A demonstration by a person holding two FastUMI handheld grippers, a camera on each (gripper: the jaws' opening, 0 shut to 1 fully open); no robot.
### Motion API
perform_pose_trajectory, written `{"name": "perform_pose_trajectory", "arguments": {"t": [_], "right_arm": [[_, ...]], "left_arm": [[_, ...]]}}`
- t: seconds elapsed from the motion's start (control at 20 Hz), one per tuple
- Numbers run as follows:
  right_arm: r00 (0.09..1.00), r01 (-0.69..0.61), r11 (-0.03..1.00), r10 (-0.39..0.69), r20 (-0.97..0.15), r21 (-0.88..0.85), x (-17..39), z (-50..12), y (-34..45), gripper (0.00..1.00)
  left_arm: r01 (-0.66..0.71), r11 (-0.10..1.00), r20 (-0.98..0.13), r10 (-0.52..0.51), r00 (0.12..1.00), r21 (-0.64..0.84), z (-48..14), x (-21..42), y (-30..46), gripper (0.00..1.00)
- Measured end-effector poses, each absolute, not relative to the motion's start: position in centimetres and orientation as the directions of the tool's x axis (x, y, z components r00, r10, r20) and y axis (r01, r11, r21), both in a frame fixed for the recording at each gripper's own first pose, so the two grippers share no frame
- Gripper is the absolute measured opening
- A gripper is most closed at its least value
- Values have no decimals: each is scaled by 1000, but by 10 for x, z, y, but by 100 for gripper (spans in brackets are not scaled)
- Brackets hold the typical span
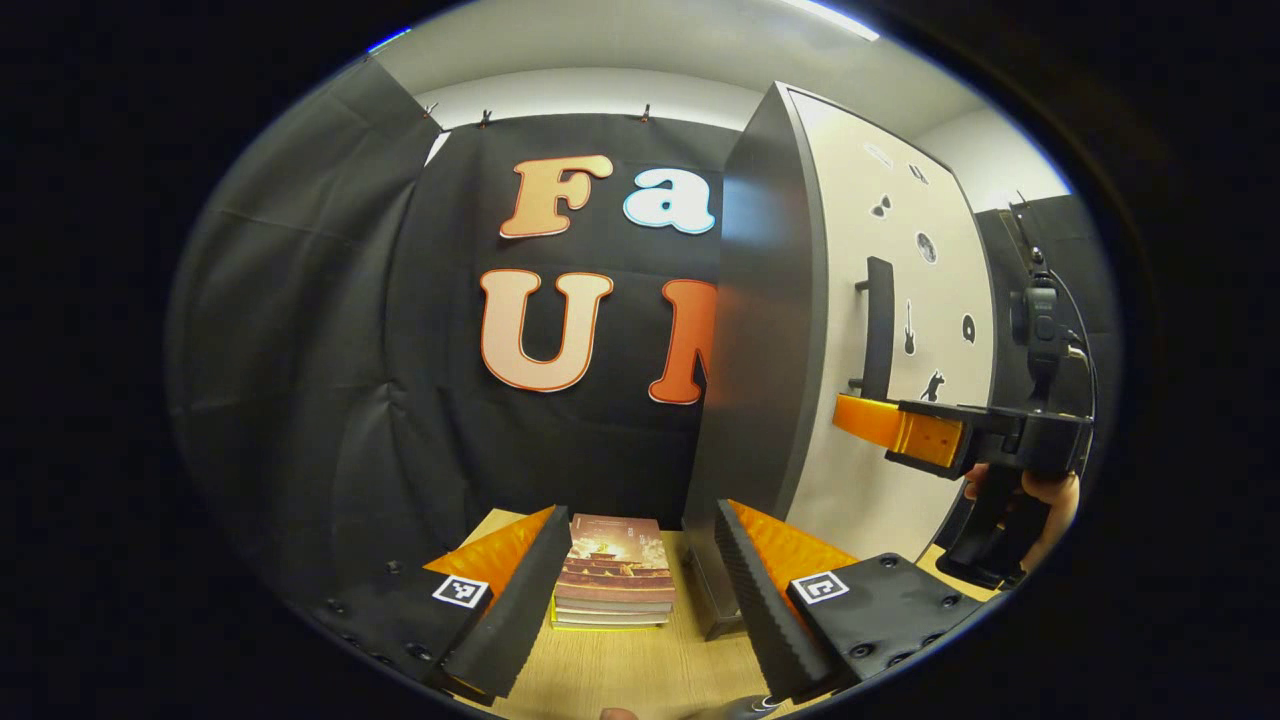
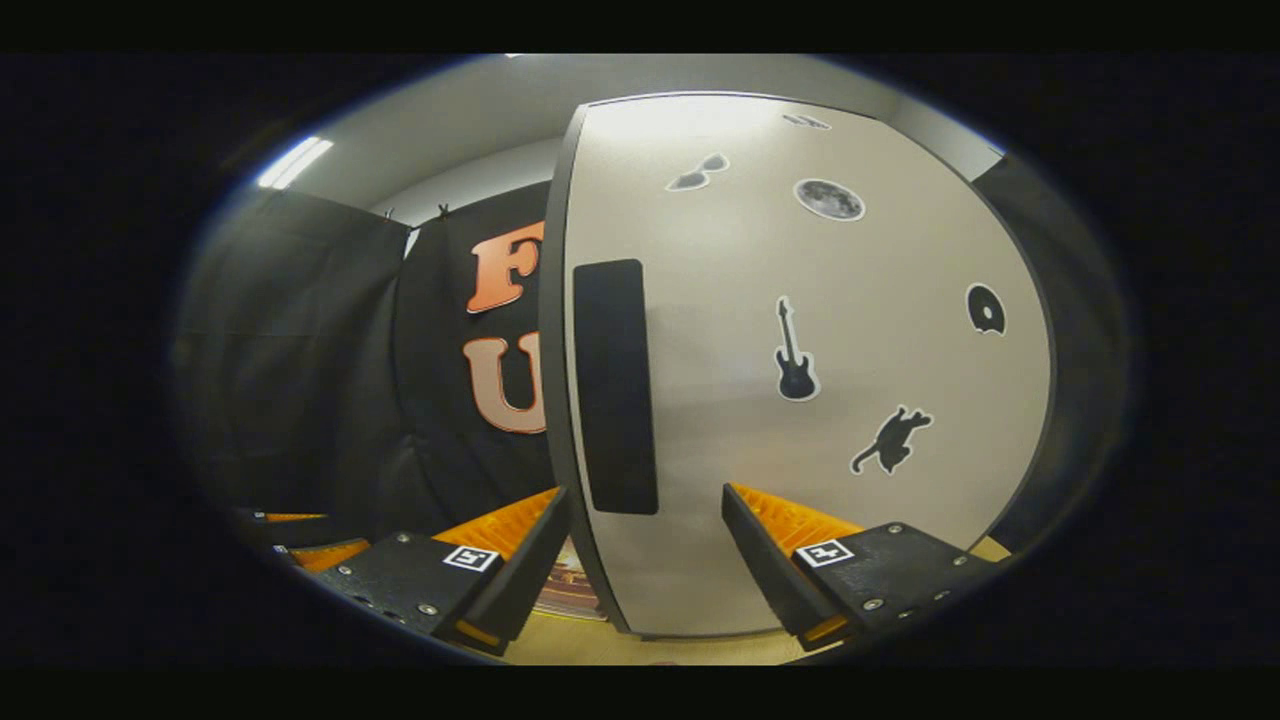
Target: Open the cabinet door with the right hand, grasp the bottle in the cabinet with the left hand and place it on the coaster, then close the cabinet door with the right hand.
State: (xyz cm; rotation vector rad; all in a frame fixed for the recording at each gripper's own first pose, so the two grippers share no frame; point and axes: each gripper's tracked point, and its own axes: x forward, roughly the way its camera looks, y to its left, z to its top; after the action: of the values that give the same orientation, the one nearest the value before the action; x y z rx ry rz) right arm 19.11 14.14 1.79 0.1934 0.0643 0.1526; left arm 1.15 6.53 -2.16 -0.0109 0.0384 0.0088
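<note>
The cabinet door (image 2: 800, 350) is shut and stands straight up, tall from top to bottom, with its pale front facing the right gripper (image 2: 640, 560). The dark handle (image 2: 615, 385) is a long bar near the door's left edge, and it runs up and down too. The right gripper sits low in front of the door, with its jaws wide apart on each side of the handle's bottom end, not pressing on it. In the left gripper view the door (image 1: 900, 330) shows from the side, and the right gripper (image 1: 900, 430), held by a hand (image 1: 1040, 500), points at the handle (image 1: 878, 325). The left gripper (image 1: 640, 590) is left of the door, jaws wide and holding nothing. Ahead of it, just left of the cabinet's foot, a stack of books (image 1: 615, 575) lies flat on the wooden table (image 1: 640, 670).
</note>
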Motion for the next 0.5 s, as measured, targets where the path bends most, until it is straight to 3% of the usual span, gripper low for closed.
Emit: {"name": "perform_pose_trajectory", "arguments": {"t": [0.5], "right_arm": [[1000,15,979,-11,-22,201,98,38,114,92]], "left_arm": [[116,993,-19,-116,993,-2,-11,5,55,94]]}}
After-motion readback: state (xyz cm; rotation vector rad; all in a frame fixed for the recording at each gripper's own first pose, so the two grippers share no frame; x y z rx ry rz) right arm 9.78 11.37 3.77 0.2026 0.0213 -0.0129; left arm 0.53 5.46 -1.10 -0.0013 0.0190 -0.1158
